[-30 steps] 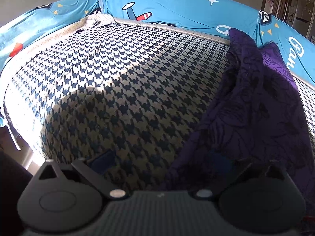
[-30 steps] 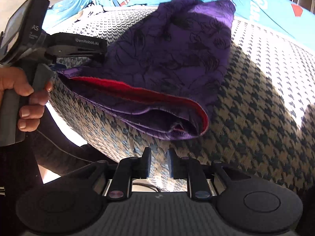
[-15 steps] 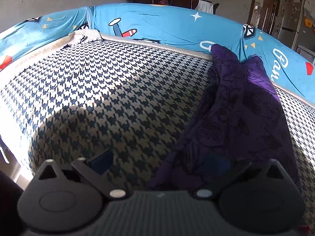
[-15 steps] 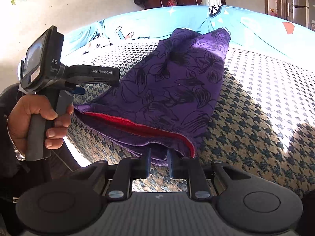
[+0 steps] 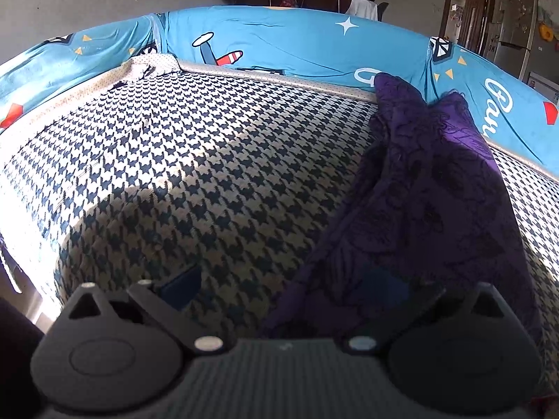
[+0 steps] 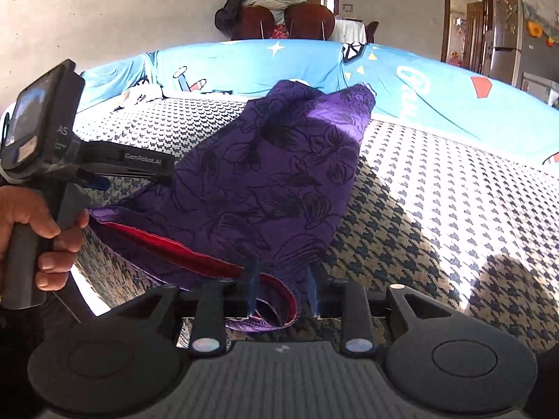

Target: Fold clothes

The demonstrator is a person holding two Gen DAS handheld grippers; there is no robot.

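A purple garment (image 6: 272,181) with a dark flower print and a red lining lies spread on the houndstooth cover (image 6: 419,192). Its near hem curls into a loop between the fingers of my right gripper (image 6: 282,286). Those jaws are opening and the pads stand off the cloth. In the left wrist view the garment (image 5: 436,209) runs down the right side and drapes over the right finger of my left gripper (image 5: 283,286). That gripper is open wide with its left pad (image 5: 181,284) bare. A hand (image 6: 31,223) holds the left gripper's handle at the garment's left edge.
A blue cartoon-print bumper (image 5: 297,45) rings the far side of the houndstooth cover (image 5: 209,174). The cover's near edge drops off at the left, in bright sun. Chairs (image 6: 279,21) piled with clothes and a doorway (image 6: 468,24) stand behind.
The right gripper tilted up and closed in on the hem, which now sits between its fingers; those fingers spread wider. The left gripper stayed open and nearly still.
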